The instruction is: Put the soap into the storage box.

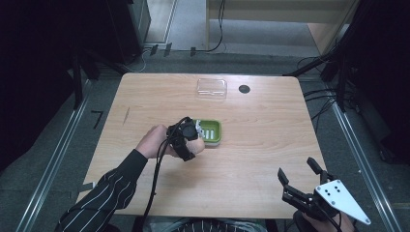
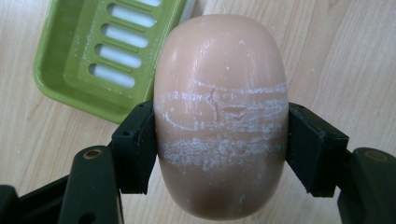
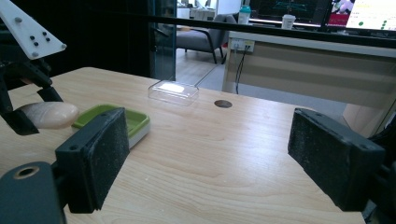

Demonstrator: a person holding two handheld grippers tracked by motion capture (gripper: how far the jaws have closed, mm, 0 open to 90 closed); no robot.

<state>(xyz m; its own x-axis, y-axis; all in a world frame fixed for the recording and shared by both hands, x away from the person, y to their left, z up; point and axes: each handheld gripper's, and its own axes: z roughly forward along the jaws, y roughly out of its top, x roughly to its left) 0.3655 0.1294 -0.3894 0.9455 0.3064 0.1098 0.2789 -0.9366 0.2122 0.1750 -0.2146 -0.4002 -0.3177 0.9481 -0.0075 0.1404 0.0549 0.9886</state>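
The left tongs pinched a soap beside the green dish; the right tongs hovered spread over the tabletop.

no readable text, labels, brands or numbers anywhere, lit screens in the room behind the table too blurred to read

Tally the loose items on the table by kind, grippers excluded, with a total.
Soap bar, held in the left gripper: 1
Green soap dish: 1
Clear plastic lid: 1
Total: 3
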